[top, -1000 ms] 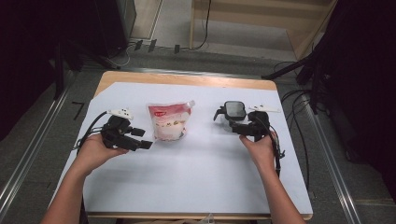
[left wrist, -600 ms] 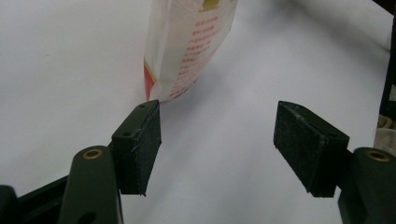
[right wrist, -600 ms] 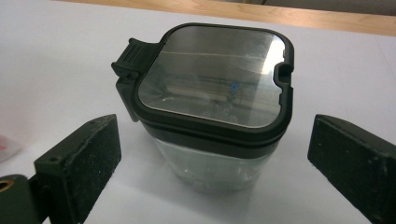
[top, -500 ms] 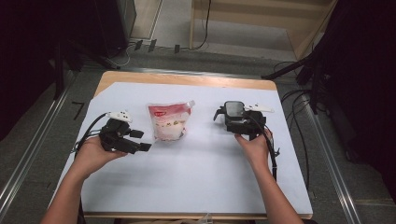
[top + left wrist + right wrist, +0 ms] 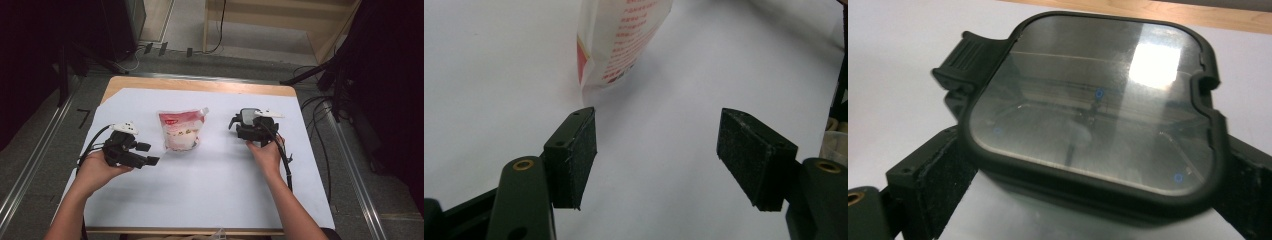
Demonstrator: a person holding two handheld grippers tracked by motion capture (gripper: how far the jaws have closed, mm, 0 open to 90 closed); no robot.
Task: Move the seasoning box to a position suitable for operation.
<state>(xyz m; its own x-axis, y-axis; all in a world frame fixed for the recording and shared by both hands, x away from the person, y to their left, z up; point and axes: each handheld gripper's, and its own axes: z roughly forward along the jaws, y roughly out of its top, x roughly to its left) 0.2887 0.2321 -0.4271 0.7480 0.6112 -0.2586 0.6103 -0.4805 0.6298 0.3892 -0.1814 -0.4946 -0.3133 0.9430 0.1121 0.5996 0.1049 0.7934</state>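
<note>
Gripping right tool: square glossy-lidded container, likely clear-walled.

Left of centre in the high view, the pouch is showing glossy printed plastic film. Right of it, the container is wearing a smooth clear lid, glaring with reflections, in a matt dark plastic rim. The left gripper is showing rough, felt-like black pads and brass-coloured rivets. The table is looking matt white, edged in pale wood.
</note>
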